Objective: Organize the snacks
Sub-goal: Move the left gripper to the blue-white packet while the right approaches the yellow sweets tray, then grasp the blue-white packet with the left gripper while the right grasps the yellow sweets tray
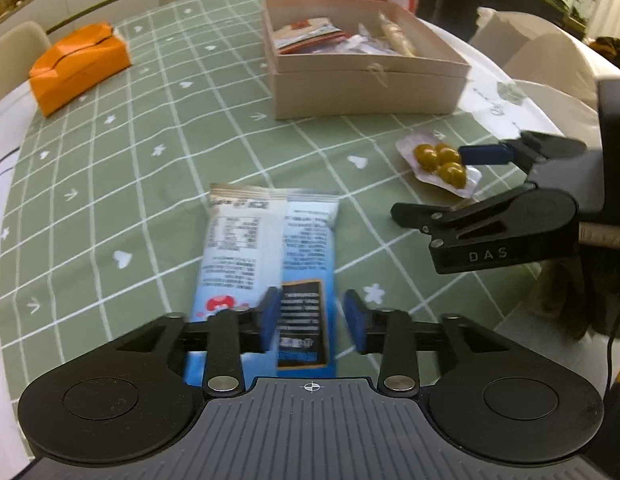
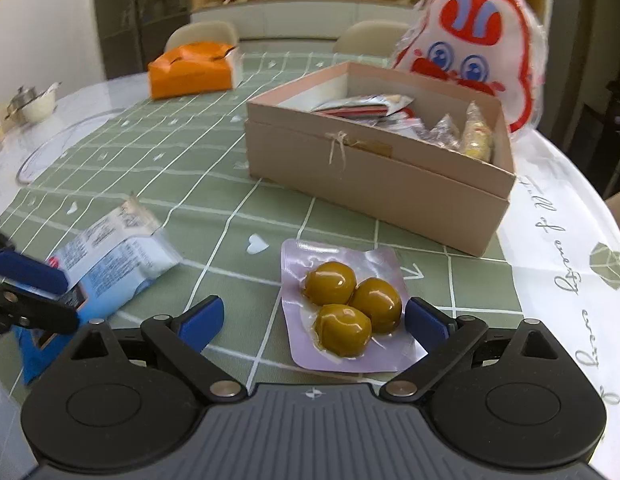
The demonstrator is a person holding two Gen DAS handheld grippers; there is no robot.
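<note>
A blue and white snack packet (image 1: 266,264) lies on the green checked tablecloth, its near end between the fingers of my left gripper (image 1: 311,322), which is open around it. It also shows in the right wrist view (image 2: 110,260). A clear pack of three olive-coloured balls (image 2: 345,312) lies between the fingers of my right gripper (image 2: 313,320), which is open wide. The same pack (image 1: 437,162) and right gripper (image 1: 437,182) show in the left wrist view. An open beige box (image 2: 373,172) holding several snacks stands behind; it also shows in the left wrist view (image 1: 365,88).
An orange tissue box (image 1: 80,66) sits at the far left of the table. A white and red cartoon bag (image 2: 477,48) stands behind the beige box. A small bowl (image 2: 36,106) sits at the table's left edge. Chairs ring the round table.
</note>
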